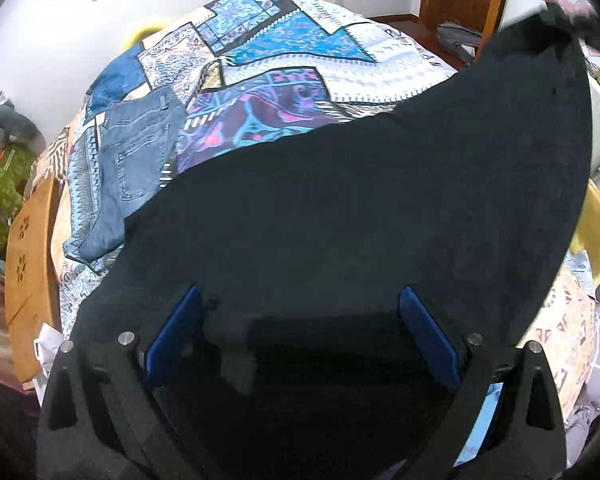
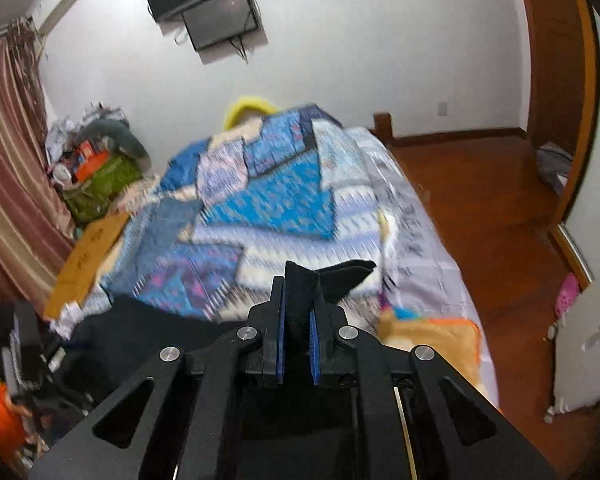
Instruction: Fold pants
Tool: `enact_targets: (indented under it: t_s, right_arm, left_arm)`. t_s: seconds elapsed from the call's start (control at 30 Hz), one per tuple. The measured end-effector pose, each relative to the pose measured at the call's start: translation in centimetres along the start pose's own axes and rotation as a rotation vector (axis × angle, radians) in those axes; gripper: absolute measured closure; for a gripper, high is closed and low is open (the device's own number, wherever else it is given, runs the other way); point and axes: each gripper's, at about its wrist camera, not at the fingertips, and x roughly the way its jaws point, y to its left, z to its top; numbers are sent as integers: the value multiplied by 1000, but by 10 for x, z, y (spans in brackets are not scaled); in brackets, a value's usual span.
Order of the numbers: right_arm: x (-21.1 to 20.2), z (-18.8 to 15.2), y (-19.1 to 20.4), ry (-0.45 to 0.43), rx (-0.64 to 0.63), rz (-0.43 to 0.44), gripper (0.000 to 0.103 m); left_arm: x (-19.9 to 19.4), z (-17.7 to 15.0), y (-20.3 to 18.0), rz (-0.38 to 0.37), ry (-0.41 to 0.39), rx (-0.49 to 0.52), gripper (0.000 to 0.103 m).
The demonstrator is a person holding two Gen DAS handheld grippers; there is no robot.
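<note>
Two grippers are working over the patchwork bedspread (image 1: 284, 60), which serves as the landmark throughout. The black pants (image 1: 380, 208) are lying spread across the near side of that bedspread, stretching from the left gripper (image 1: 300, 312) up toward the bedspread's far right edge, where one end is being lifted clear of the bed. The left gripper is hovering with its jaws standing wide apart, its blue pads (image 1: 424, 332) bracketing dark fabric directly beneath them; whether the pads are touching the cloth cannot be told. The right gripper (image 2: 299, 312) is clenching a bunched fold of the black pants (image 2: 300, 292) between its blue pads, the fabric poking up and flaring out to the right above the fingertips, raised over the bedspread's near right part. A folded pair of blue jeans (image 1: 136, 160) is resting on the bedspread's left side, just beside the black pants' left edge. The right wrist view is blurring with motion.
</note>
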Motion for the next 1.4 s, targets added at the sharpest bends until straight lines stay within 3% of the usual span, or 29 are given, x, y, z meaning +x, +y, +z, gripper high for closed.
enact_targets:
  t_s: [0.4,0.5,0.57,0.7,0.9,1.03,1.23,1.4]
  right_arm:
    - [62,-129,-41,253,29,-166,90]
    - [58,-137,-37,273,1,-212,76]
    - [49,-137,-26,266,-37,-245,57]
    - [24,-122,1,196,-108,-264,47]
    - [-4,-100,51,74,-157,-160,36]
    - [-5,-89,105,22,-216,-62,34]
    - [21,-90,171,48,-285,71,34]
    - [54,-105,212,117,-345,120,34]
  left_arm:
    - [-1,-4,-21,-2,-10,-23,3]
    - [-5,-6,-17,2,-23,-37,3]
    - [-13,-9,-14,23,-48,-38,3]
    - [-39,-16,4,66,-122,-62,3]
    - [-85,-36,69,123,-216,-205,3]
    - [-104,-63,120,165,-234,-312,3]
    - [-100,-124,190,187,-161,-476,3]
    - [-76,-180,226,166,-58,-600,3]
